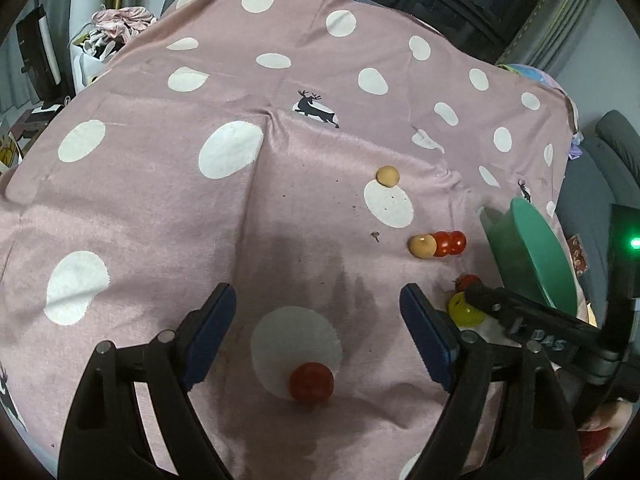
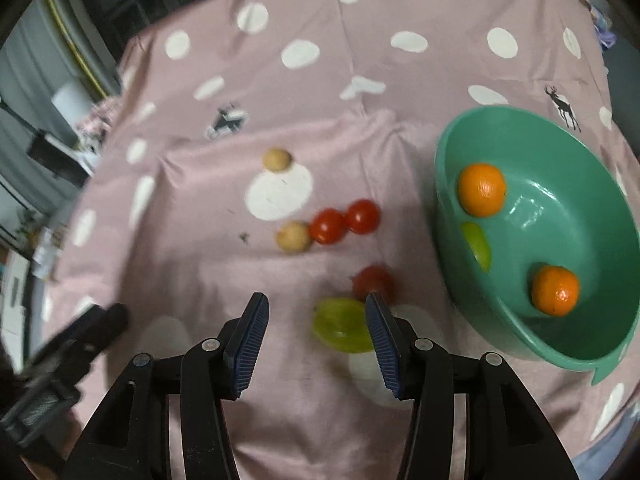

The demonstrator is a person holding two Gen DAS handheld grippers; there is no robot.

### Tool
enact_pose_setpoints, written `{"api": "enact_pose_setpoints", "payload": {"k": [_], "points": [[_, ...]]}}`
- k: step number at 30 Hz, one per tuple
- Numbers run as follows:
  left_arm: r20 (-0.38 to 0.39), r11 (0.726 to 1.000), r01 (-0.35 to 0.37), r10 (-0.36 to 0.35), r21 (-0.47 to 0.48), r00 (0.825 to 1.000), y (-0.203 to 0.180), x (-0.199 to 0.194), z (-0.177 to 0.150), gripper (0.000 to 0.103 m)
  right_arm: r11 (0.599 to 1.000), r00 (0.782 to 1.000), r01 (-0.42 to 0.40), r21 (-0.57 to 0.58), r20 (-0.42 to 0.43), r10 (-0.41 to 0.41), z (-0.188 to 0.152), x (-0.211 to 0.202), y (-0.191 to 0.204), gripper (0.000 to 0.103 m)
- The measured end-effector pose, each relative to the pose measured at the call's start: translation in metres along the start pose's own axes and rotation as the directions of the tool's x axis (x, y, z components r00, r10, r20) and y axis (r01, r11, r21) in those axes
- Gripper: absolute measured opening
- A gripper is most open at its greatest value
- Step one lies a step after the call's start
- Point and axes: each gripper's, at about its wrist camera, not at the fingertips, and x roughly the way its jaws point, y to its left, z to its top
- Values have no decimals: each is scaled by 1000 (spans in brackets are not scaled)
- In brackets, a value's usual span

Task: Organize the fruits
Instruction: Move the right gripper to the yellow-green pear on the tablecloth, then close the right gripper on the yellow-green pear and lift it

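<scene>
Left wrist view: the left gripper (image 1: pixel 318 336), jaws spread wide and empty, hovers with a cherry tomato (image 1: pixel 311 381) at its six o'clock; the right gripper (image 2: pixel 316 336) stands open, a green fruit (image 2: pixel 342 330) against its three-o'clock pad, on the polka-dot cloth (image 2: pixel 360 80).

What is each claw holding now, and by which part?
Nothing. The left claw stands open over a red tomato; the right claw is open beside a green fruit.
</scene>
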Motion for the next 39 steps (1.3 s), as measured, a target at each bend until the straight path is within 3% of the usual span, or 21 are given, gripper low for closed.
{"api": "enact_pose_setpoints", "payload": {"k": [5, 16, 21, 27, 33, 39], "points": [[1, 1000, -11, 11, 9, 1000, 0, 0, 0, 84, 994, 994, 104, -28, -26, -105, -5, 11, -2, 51], [-3, 1000, -10, 10, 5, 1000, 1, 0, 1, 84, 994, 991, 103, -28, -80, -105, -8, 27, -4, 51], [-3, 1000, -10, 10, 1, 1000, 0, 0, 1, 84, 995, 993, 81, -58, -77, -85, -9, 29, 2, 43], [0, 1000, -6, 6, -13, 1000, 3, -1, 1, 84, 995, 998, -31, -96, -65, 25, -13, 24, 20, 42], [3, 1000, -6, 6, -31, 1000, 8, -1, 2, 84, 982, 988, -137, -129, -89, 127, -15, 34, 45, 43], [1, 999, -16, 16, -32, 1000, 9, 0, 2, 84, 979, 991, -124, -159, -77, 113, -15, 38, 56, 43]]}}
